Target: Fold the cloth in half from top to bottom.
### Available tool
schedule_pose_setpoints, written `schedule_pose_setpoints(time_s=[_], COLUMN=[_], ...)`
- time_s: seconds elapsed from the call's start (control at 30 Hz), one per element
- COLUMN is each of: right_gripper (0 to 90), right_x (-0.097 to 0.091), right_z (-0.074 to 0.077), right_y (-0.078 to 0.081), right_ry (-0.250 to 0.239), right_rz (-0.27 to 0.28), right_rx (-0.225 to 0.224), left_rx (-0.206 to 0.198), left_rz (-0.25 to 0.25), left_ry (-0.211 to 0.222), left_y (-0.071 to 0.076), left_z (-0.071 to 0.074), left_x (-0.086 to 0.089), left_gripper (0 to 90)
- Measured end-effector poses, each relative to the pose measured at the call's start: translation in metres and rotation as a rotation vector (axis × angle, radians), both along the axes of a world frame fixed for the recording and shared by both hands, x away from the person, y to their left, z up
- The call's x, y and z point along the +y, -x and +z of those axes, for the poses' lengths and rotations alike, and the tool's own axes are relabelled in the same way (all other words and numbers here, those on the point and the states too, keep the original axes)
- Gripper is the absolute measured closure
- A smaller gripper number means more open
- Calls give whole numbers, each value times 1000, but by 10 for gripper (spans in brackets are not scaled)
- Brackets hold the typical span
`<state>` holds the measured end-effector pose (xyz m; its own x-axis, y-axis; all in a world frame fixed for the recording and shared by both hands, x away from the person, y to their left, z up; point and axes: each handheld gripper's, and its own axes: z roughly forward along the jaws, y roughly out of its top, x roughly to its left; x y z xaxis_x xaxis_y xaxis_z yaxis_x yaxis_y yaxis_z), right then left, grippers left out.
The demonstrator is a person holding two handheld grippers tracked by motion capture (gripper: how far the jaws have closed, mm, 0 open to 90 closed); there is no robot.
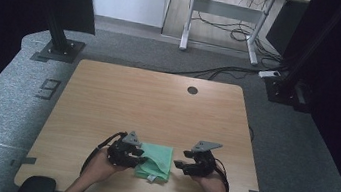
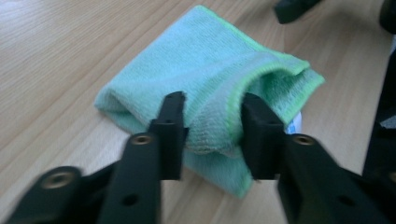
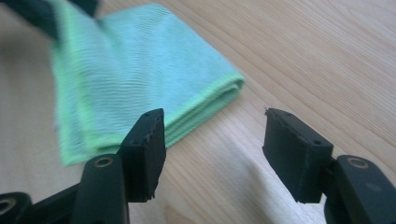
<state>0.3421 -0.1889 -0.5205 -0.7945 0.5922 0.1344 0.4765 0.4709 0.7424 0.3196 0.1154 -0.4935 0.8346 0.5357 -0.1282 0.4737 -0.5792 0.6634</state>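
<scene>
— So, how did the green cloth [image 1: 155, 160] look?

— Folded into a thick pad with a lime hem, lying near the wooden table's [image 1: 153, 98] six-o'clock edge. The left gripper [image 2: 212, 123] had its jaws spread around a bunched fold, which sat between them.

— And the right gripper [image 3: 212, 154]?

— At the cloth's three o'clock, jaws apart over bare wood. Toward twelve o'clock the tabletop lay open.

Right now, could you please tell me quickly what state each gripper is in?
Left gripper: jaws part open around a fold of the green cloth; whether they still pinch it cannot be told.
Right gripper: open, holding nothing, beside the cloth.
</scene>
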Motion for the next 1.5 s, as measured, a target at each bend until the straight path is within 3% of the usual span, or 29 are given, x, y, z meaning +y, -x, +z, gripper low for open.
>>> schedule_pose_setpoints(time_s=[0.2, 0.37, 0.47, 0.67, 0.8, 1.0, 1.13, 1.27, 1.4, 1.5], right_gripper=[342, 304, 283, 251, 249, 248, 244, 240, 237, 233], right_x=[3, 14, 23, 37, 38, 38, 39, 38, 37, 36], right_z=[-2, -2, -2, -6, -14, -19, -20, -22, -23, -22], right_y=[-6, -8, -10, -10, -7, -6, -6, -8, -7, -7], right_ry=[10, 10, 11, 25, 66, 87, 106, 99, 93, 93], right_rz=[-29, -43, -50, -54, -54, -56, -54, -59, -65, -68], right_rx=[8, 6, 5, 8, 7, 13, 6, 18, 25, 24], left_rx=[-28, -60, -65, -33, -17, -9, -27, -40, -43, -47], left_rz=[-5, 43, 94, 158, 183, 183, 173, 204, 226, 229], left_ry=[26, 56, 62, 5, -40, -83, -74, -14, -72, -72], left_y=[0, -17, -34, -58, -58, -50, -46, -50, -54, -45], left_z=[16, 25, 19, -11, -26, -34, -27, -19, -29, -32], left_x=[16, 19, 15, 7, 12, 13, 13, 14, 10, 10], left_gripper=[400, 326, 304, 273, 265, 265, 265, 263, 253, 244])
